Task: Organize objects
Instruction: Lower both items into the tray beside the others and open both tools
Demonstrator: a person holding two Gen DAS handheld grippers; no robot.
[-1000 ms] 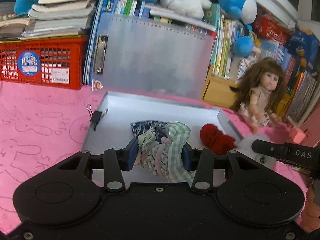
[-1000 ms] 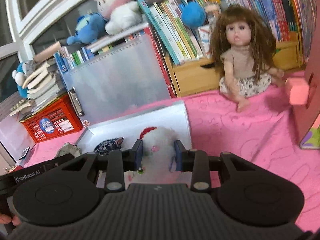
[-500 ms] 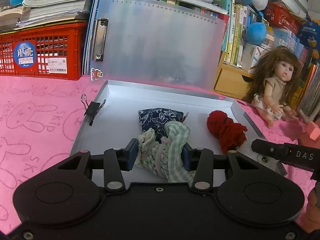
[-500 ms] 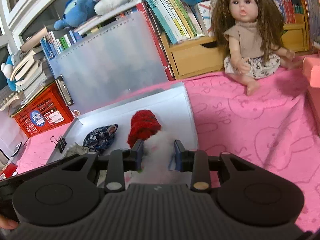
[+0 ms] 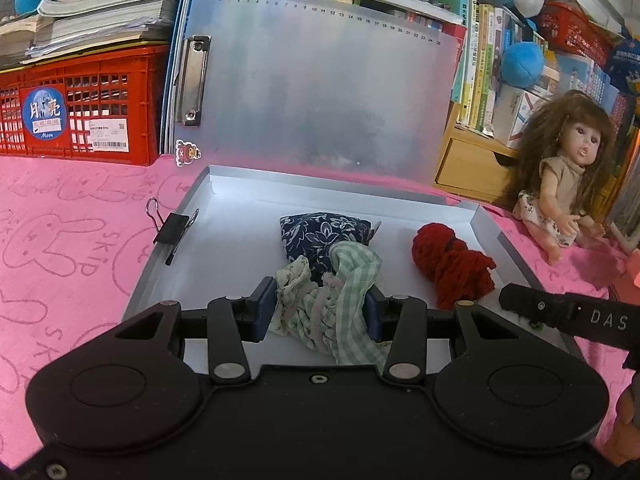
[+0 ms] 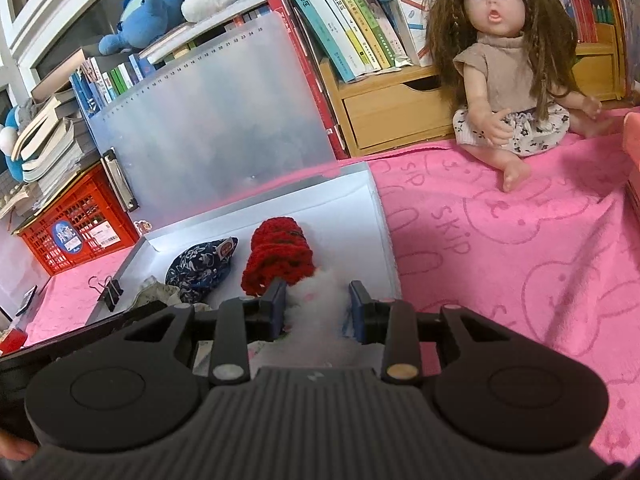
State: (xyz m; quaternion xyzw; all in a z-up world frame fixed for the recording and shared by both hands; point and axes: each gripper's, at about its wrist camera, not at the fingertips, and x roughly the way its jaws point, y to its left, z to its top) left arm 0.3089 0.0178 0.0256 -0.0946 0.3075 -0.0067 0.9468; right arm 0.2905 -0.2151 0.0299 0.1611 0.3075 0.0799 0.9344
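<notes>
Sitting between the blue pads of the left gripper point(image 5: 320, 310) is a bundle of green checked and flowered cloth point(image 5: 332, 304); both pads press on it. The right gripper point(image 6: 316, 308) pinches a fluffy white soft thing point(image 6: 318, 300) the same way, narrow. Both bundles hang over the shallow white box point(image 5: 224, 248). Farther in lie a dark blue flowered pouch point(image 5: 320, 234) and a red knitted piece point(image 5: 452, 264). Compared with a moment ago, the box looks closer and fills more of each view.
</notes>
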